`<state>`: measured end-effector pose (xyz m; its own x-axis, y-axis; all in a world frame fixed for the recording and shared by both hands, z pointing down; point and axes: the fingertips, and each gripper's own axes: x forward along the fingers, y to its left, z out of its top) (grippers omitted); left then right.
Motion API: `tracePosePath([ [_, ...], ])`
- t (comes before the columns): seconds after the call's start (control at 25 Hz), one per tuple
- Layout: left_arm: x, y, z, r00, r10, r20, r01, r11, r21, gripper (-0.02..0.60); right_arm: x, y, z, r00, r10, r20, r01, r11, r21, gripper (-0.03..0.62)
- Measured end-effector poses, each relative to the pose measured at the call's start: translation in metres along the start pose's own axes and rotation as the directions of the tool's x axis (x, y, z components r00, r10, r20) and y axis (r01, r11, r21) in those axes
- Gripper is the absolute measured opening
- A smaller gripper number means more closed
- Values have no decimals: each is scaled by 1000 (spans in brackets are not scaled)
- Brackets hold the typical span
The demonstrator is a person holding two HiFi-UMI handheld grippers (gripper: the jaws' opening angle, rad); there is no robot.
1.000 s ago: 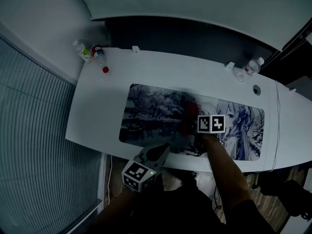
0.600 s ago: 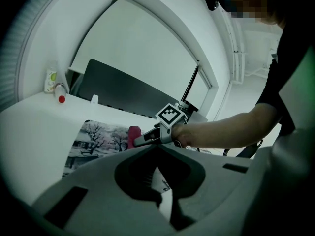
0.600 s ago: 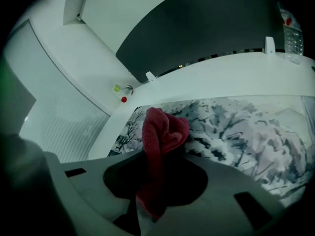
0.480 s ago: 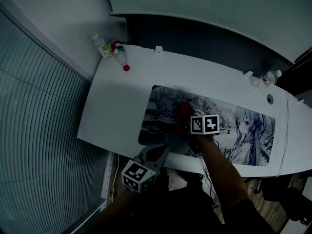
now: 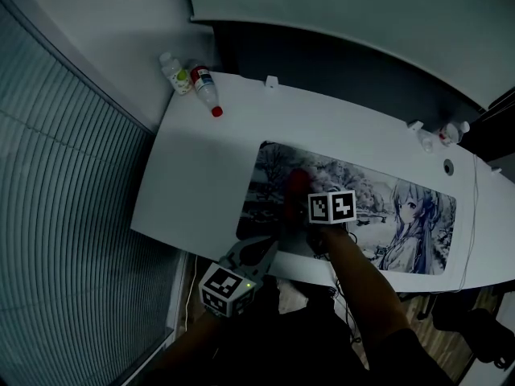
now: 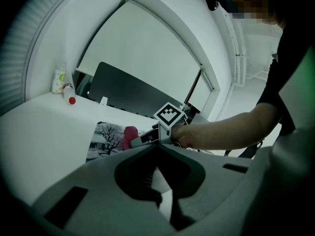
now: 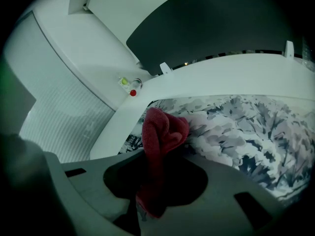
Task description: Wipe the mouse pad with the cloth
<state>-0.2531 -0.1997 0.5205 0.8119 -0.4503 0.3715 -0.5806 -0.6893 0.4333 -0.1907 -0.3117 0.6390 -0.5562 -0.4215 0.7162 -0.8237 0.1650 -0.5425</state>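
The right gripper (image 7: 147,183), jaws clamped on the red cloth (image 7: 162,129), has dragged it further left along the mouse pad (image 5: 378,191), while the left gripper (image 6: 158,154) stays below the desk's (image 5: 201,175) near edge, jaws together.

Left of the mouse pad (image 5: 378,187) the tabletop (image 5: 193,183) lies bare, open for passing, up to two bottles (image 5: 203,85) standing at its far left corner. A dark partition (image 5: 338,63) walls off the far edge.
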Motion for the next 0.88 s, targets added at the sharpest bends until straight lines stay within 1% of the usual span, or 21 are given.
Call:
tracePosePath([
  [0.32, -1, 0, 4, 1000, -17, 2, 17, 1000, 14, 6, 0, -1, -1, 1000, -12, 4, 12, 1000, 4, 107],
  [0.48, -3, 1, 6, 1000, -21, 0, 21, 1000, 18, 6, -1, 1, 1, 1000, -7, 8, 7, 1000, 21, 107],
  [0.72, 0, -2, 14, 999, -52, 0, 52, 998, 39, 5, -10, 9, 12, 999, -3, 49, 2, 1000, 22, 107],
  [0.88, 8, -7, 24, 996, -89, -4, 89, 993, 75, 5, -19, 7, 27, 996, -22, 88, 20, 999, 27, 107],
])
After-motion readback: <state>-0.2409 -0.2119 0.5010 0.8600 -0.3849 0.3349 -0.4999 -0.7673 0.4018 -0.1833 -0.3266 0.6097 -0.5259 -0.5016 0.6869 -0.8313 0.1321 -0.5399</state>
